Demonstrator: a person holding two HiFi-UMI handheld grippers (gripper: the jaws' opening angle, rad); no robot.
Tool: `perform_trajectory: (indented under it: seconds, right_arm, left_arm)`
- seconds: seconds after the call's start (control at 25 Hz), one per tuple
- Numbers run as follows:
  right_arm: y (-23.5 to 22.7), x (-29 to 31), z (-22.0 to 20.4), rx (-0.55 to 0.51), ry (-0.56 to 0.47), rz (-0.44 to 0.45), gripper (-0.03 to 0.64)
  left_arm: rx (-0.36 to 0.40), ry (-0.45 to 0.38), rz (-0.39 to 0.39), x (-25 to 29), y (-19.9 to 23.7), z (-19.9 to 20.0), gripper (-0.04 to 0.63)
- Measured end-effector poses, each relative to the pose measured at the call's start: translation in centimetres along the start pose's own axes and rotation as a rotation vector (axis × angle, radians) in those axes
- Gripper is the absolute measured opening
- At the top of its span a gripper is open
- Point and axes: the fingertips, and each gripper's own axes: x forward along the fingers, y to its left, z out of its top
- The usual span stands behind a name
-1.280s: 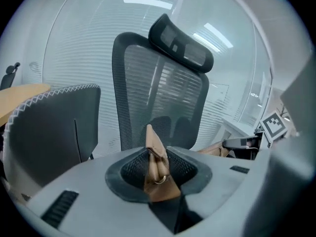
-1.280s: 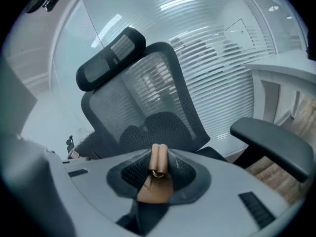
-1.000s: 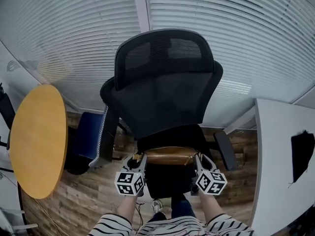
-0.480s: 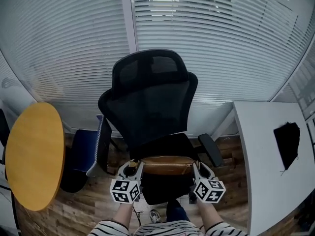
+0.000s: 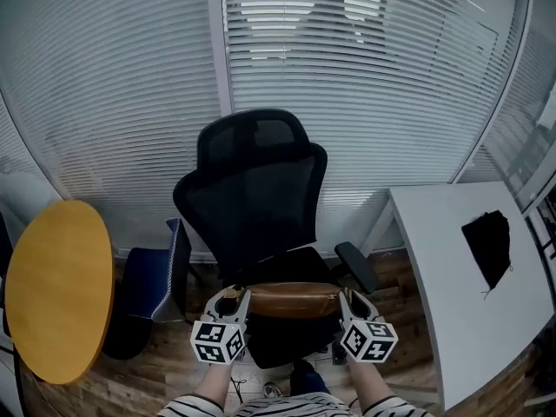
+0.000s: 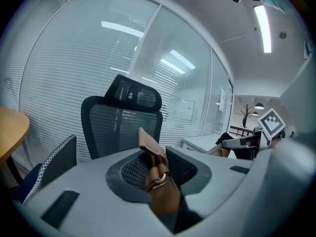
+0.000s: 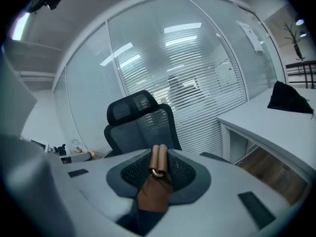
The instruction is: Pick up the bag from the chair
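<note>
As left tongs (image 5: 229,296), right tongs (image 5: 347,296) clamp bag (image 5: 294,301)

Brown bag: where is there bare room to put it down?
The round wooden table at left is bare. The white desk at right is free except the black cloth near its far end. Tight between office chair and blue chair.

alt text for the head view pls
The left gripper and right gripper each clamp one end of a brown bag, holding it level in front of a black office chair. A round wooden table sits at left, a white desk at right.
</note>
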Motion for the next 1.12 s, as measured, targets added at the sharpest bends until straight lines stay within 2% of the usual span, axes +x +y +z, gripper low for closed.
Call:
perform_trajectory:
  seconds: [0.52, 1.12]
  right_arm:
    - [2.4, -5.4, 3.3, -0.032, -0.117, -0.006, 0.11]
    - [4.4, -8.9, 4.7, -0.054, -0.173, -0.006, 0.11]
  left_arm:
    - [0.049, -0.096, -0.037, -4.1, -2.3, 4.3, 0.118]
    - [0.088, -0.152, -0.046, -7.5, -3.7, 6.9, 0.114]
